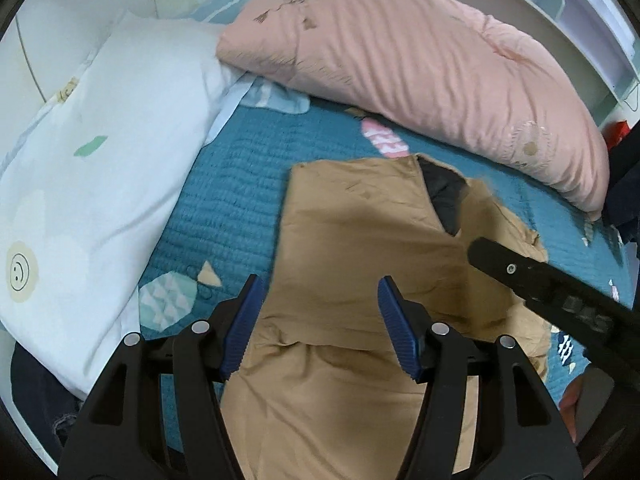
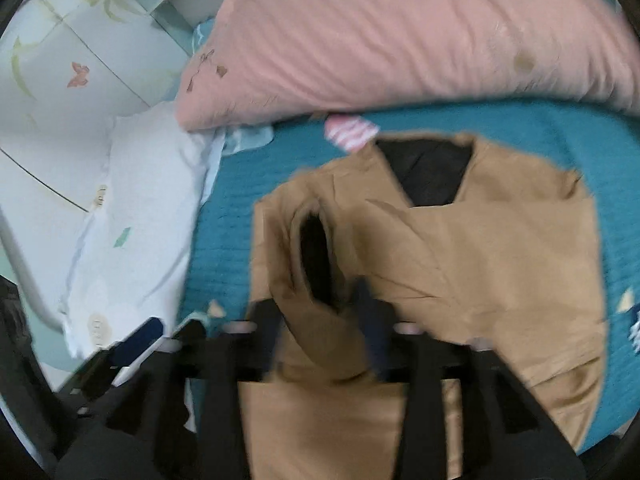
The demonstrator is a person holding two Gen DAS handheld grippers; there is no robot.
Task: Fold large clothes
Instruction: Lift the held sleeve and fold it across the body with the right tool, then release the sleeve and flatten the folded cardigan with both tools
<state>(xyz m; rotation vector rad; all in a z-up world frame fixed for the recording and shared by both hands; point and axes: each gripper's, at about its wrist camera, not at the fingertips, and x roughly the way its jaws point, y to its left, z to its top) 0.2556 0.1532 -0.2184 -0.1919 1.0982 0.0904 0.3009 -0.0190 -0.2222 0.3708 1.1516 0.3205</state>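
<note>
A tan jacket (image 1: 360,232) with a dark lining (image 1: 444,192) at the collar lies flat on the teal bedspread (image 1: 232,184). My left gripper (image 1: 320,312) hangs open just above its near part, blue pads (image 1: 244,324) apart and nothing pinched. The right gripper's black body (image 1: 520,276) reaches in from the right over the jacket. In the blurred right wrist view, the jacket (image 2: 480,260) has a sleeve folded across it, the cuff (image 2: 316,256) gaping dark. My right gripper (image 2: 324,324) stands open with that sleeve lying between its fingers. The left gripper's blue pad (image 2: 140,340) shows at lower left.
A pink quilt (image 1: 400,60) is bundled along the far side of the bed, close behind the collar. A white pillow (image 1: 100,160) lies at the left against the wall. Dark clothing (image 1: 624,192) sits at the right edge, white shelves (image 1: 580,20) beyond.
</note>
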